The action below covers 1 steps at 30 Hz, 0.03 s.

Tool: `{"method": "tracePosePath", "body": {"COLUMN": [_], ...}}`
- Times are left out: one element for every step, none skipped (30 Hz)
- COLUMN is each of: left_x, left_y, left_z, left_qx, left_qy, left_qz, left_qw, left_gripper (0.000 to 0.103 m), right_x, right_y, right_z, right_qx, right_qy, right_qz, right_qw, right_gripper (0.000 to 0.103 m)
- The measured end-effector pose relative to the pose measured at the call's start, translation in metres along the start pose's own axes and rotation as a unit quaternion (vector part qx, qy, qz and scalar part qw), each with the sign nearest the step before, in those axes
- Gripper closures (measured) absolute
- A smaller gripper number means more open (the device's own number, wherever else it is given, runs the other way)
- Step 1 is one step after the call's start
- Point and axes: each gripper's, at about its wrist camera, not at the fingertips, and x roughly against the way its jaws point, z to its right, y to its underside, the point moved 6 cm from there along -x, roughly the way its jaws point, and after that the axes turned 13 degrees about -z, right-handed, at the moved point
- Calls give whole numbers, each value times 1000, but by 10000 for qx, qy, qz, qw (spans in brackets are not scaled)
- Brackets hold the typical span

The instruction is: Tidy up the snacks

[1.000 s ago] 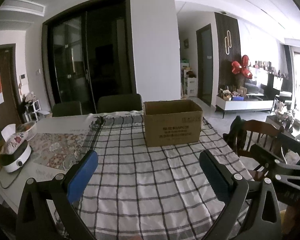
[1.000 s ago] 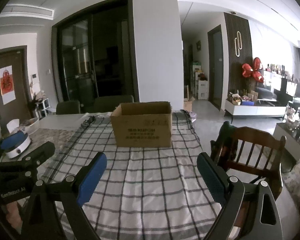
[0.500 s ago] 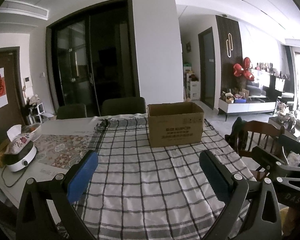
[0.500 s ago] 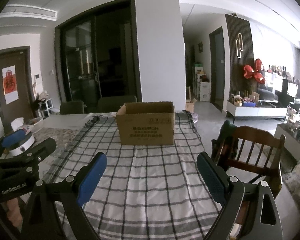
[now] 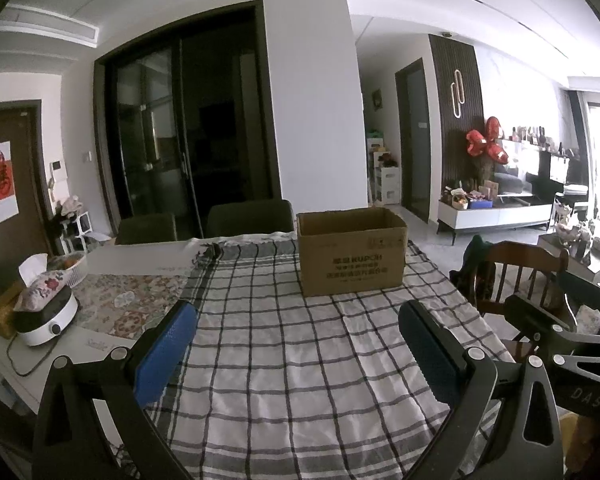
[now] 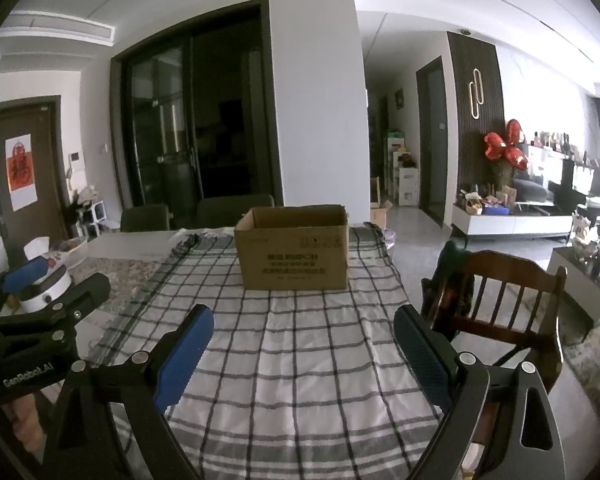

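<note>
Left wrist view: cardboard box [image 5: 352, 254] interior hidden; each gripper [image 5: 298, 350] [image 6: 304, 354] spread apart, empty.

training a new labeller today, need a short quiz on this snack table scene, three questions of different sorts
1. True or false: the cardboard box stands with its top open on the checked cloth.
2. Which is held between the pads of the right hand-held gripper? A) a snack bag B) nothing C) the box
3. Fill in: the wooden chair stands at the table's ____ side, as the right wrist view shows it.

Key:
1. True
2. B; its jaws stand wide apart over bare cloth, as do those of the left hand-held gripper.
3. right
</note>
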Motion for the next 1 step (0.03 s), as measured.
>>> {"method": "tracePosePath", "body": {"left_x": [0], "left_y": [0], "left_z": [0], "left_qx": [14], "left_qy": [2], "left_qz": [0], "left_qw": [10000], "left_gripper": [0], "right_x": [0], "right_y": [0], "right_z": [0], "right_qx": [-5], "right_qy": [-1], "right_qz": [5], "right_qw": [10000], "right_gripper": [11]}}
